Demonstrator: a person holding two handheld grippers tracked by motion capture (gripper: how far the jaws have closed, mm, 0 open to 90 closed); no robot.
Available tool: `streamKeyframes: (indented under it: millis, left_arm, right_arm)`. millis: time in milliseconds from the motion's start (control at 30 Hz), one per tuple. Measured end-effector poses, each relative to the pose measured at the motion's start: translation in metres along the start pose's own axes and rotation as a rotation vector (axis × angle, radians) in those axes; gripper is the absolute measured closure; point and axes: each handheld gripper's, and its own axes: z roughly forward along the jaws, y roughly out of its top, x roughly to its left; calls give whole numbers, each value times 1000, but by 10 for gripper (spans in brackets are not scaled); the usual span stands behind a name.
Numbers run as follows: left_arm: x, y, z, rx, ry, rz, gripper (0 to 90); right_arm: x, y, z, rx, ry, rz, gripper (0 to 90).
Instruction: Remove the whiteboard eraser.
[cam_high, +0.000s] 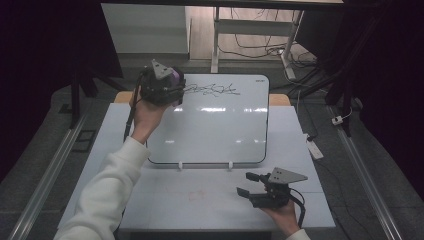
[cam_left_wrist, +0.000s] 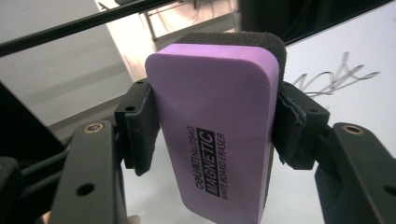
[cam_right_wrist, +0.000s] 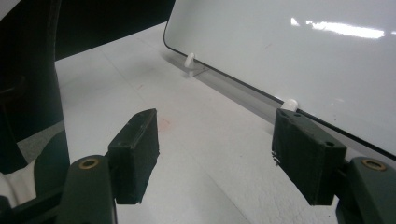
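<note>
Left gripper (cam_high: 172, 90) clamps a purple eraser (cam_left_wrist: 215, 130) by its long sides, felt facing away, held at the whiteboard's (cam_high: 215, 130) top-left, just beside the scribble (cam_high: 212, 90), prob. to wipe it. Right gripper (cam_high: 246, 184) rests on the table (cam_high: 165, 195), jaws wide, empty, out of the way.

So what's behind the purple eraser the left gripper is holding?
Behind the purple eraser lies the whiteboard with black scribble; whatever board surface sits directly behind it is covered.
</note>
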Motion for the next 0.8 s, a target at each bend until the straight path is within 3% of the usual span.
streamKeyframes:
  millis: [167,467,800]
  left_arm:
    - [-3,9,13,25,21,13,387]
    - [-9,10,35,58,34,30,386]
    - [-5,10,33,100,62,59,390]
  right_arm:
    - [0,0,1,2,1,-4,314]
    - [-2,-2,0,5,0,1,314]
    - [-2,-3,1,5,-4,1,314]
